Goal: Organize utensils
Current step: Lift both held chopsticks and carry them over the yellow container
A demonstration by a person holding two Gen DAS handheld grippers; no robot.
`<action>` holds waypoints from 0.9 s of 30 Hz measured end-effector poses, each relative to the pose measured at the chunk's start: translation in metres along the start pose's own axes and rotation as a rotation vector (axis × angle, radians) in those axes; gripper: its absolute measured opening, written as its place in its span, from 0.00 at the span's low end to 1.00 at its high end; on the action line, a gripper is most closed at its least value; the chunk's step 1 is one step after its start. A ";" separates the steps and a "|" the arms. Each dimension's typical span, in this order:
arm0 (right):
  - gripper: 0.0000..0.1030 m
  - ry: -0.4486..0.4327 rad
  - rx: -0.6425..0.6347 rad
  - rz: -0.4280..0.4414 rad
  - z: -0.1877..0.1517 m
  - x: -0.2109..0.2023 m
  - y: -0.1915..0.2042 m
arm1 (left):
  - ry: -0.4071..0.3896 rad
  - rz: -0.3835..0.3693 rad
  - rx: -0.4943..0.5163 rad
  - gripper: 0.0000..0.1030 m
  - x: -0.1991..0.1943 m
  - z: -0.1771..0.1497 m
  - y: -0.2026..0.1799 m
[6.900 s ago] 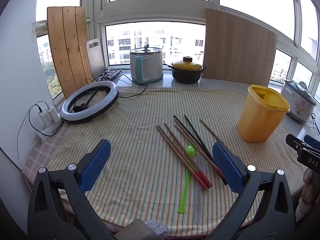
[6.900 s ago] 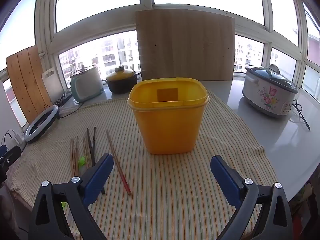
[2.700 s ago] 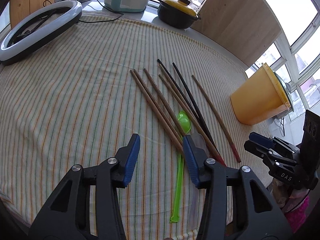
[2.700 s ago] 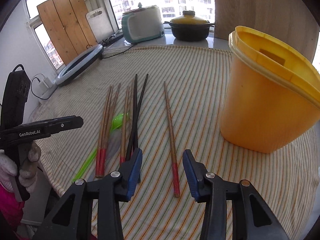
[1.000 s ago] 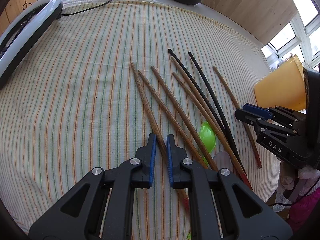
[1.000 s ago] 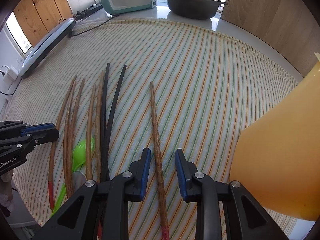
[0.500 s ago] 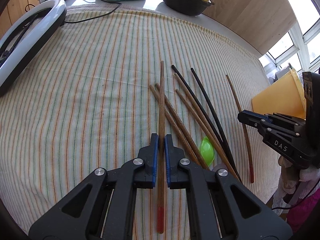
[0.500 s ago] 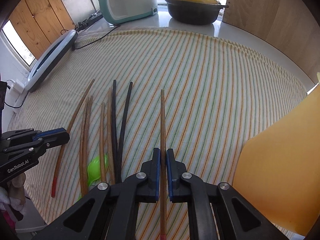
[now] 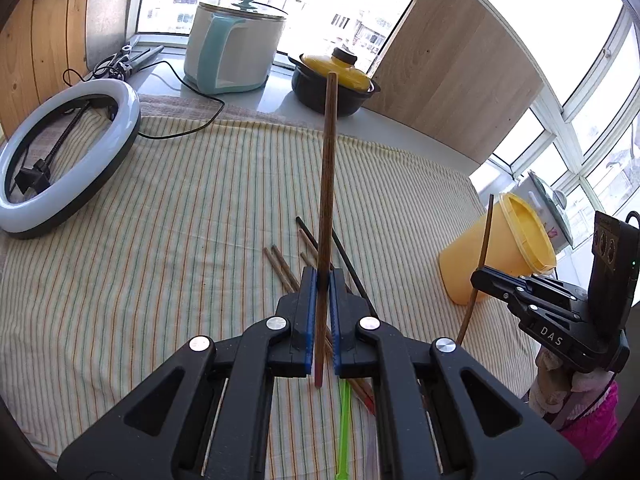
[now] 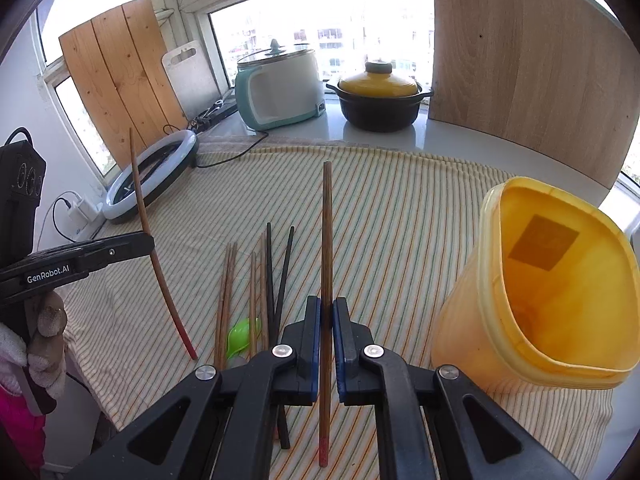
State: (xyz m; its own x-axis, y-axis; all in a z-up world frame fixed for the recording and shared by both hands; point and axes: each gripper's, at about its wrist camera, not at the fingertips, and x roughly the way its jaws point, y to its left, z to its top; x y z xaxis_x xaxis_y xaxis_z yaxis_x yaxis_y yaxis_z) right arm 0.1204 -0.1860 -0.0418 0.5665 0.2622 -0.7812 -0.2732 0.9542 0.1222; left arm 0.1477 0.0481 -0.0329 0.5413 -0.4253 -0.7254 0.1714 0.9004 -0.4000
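Where the striped cloth (image 9: 160, 240) covered the counter under the big windows, a ring light (image 9: 68, 152) lay at the left edge, with a rice cooker (image 9: 236, 48) and a black pot (image 9: 332, 88) with a yellow lid on the sill behind. Wooden boards (image 10: 520, 72) leaned against the glass. A yellow bin (image 10: 552, 288) stood open at the right end of the cloth. Loose chopsticks (image 10: 256, 280), brown and black, lay in a bunch on the cloth beside a green spoon (image 10: 242, 338).

Both hands were raised above the cloth. The left gripper (image 9: 323, 280) pinched one brown chopstick (image 9: 326, 184), pointing up and away. The right gripper (image 10: 327, 308) clamped another chopstick (image 10: 327, 232) the same way, close to the bin and left of it.
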 end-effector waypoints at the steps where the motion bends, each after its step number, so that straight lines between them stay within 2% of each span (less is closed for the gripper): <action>1: 0.03 -0.018 0.012 0.005 -0.001 -0.007 -0.002 | -0.015 -0.005 0.007 0.04 -0.004 0.002 -0.004; 6: 0.03 -0.070 0.022 0.005 0.002 -0.024 -0.006 | -0.049 -0.019 0.053 0.04 -0.013 0.006 -0.021; 18: 0.03 -0.161 0.024 0.022 0.007 -0.059 -0.006 | -0.095 -0.025 0.070 0.04 -0.031 0.012 -0.031; 27: 0.03 -0.264 0.064 0.030 0.020 -0.102 -0.023 | -0.136 -0.095 0.096 0.04 -0.044 0.026 -0.060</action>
State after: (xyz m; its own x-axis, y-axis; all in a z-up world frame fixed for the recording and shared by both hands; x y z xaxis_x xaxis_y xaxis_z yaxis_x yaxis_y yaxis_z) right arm 0.0841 -0.2315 0.0472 0.7443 0.3114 -0.5908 -0.2481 0.9503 0.1883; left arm 0.1354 0.0153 0.0372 0.6244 -0.4982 -0.6016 0.3013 0.8642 -0.4029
